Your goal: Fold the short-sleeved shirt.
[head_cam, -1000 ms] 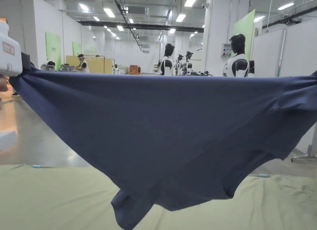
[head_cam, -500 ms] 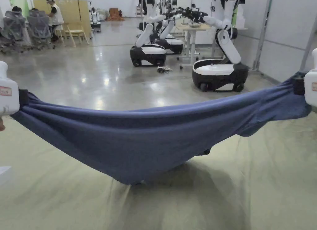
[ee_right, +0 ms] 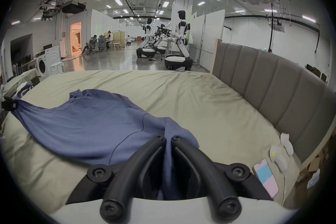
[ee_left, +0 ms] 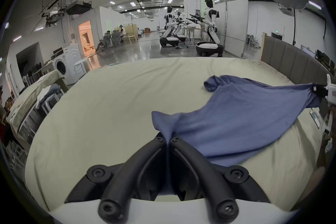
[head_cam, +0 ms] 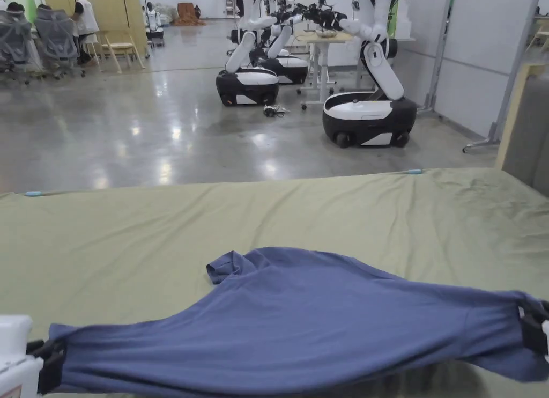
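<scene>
Short-sleeved shirt (head_cam: 300, 329), navy, stretches over the olive-sheeted bed (head_cam: 134, 243) between the left claw (ee_left: 168, 140), pinching one bunched end, and the right claw (ee_right: 168, 137), jaws clamped on the other.

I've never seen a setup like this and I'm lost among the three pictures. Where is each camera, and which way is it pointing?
Head view: on the person's head, looking down over the blue shirt on the bed; both grippers at the bottom corners.
Left gripper view: rides the left gripper, facing across the bed; its jaws pinch the shirt.
Right gripper view: rides the right gripper, facing likewise, jaws pinching the shirt, headboard to the right.
Shared: all show the shirt stretched between the grippers.
</scene>
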